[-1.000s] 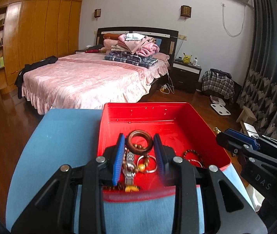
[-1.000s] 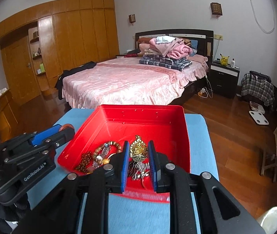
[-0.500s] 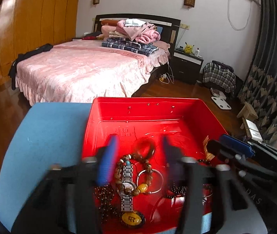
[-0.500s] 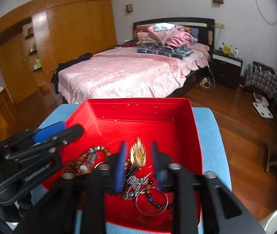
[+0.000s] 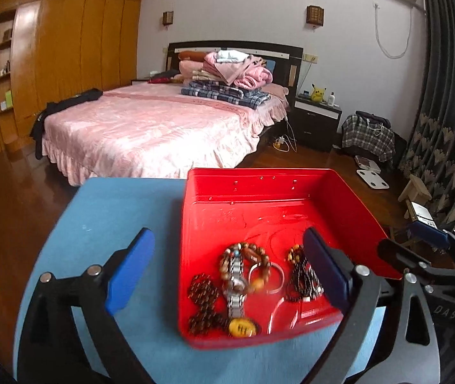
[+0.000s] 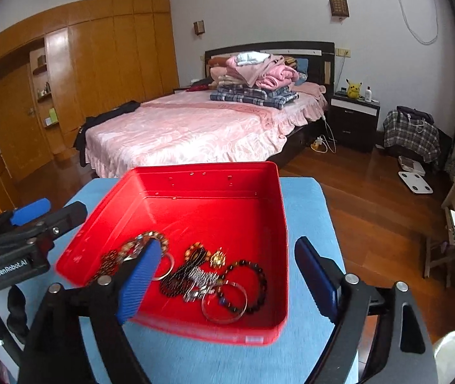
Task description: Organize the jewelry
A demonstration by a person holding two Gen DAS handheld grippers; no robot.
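A red tray (image 5: 259,188) (image 6: 195,182) sits on a blue-covered table (image 5: 115,211) (image 6: 304,204). In its near half lie jewelry pieces: a silver watch (image 5: 235,284), a beaded bracelet (image 5: 246,252), dark bead strands (image 5: 301,275), a yellow pendant (image 5: 243,327), a gold pendant (image 6: 218,257), a black bead bracelet (image 6: 253,283) and a clear bangle (image 6: 224,304). My left gripper (image 5: 227,272) is open and empty, jaws wide over the tray's near left. My right gripper (image 6: 227,284) is open and empty over the tray's near edge.
Each gripper shows in the other's view: the right one at the tray's right side (image 5: 426,256), the left one at its left side (image 6: 26,224). Beyond the table stand a pink bed (image 5: 150,131), a wooden wardrobe (image 5: 67,51), a nightstand (image 5: 317,121) and a small stool (image 5: 414,192).
Both grippers opened wide and let go: the left released the brown ring and the right released the gold pendant into the tray. Both pulled back slightly toward me.
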